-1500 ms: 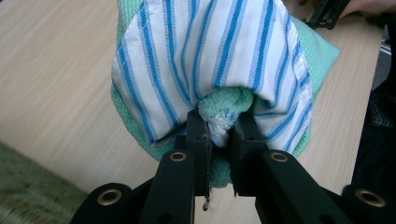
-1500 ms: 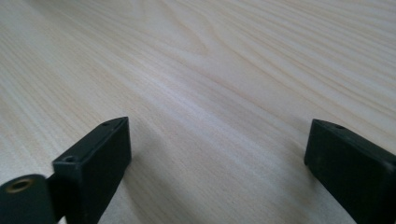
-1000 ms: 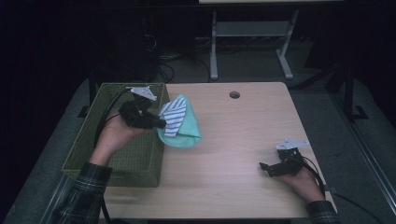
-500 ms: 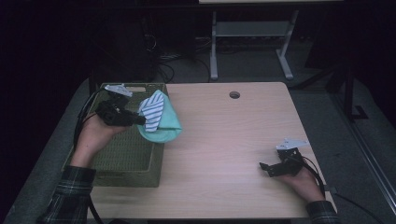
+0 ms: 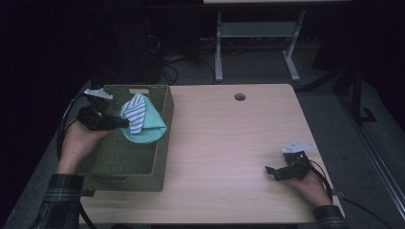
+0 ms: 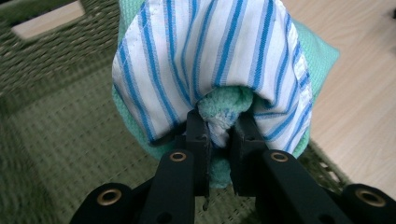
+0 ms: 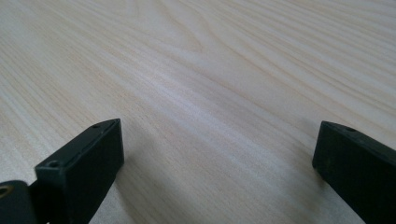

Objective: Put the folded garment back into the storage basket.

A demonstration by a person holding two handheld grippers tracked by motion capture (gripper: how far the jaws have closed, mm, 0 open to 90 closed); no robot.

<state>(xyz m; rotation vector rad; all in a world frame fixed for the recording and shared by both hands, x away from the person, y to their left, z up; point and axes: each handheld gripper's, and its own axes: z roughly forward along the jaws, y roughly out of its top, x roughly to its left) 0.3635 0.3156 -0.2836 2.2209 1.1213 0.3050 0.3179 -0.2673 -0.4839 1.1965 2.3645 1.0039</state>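
no readable text, labels, brands, numbers or signs anywhere.

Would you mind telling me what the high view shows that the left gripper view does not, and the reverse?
High view alone: the right tool, jaws open, resting on the light wooden table. Left gripper view alone: teal terry cloth pinched between the left tool jaws. Both: the blue-striped white and teal cloth bundle held over the green woven basket.
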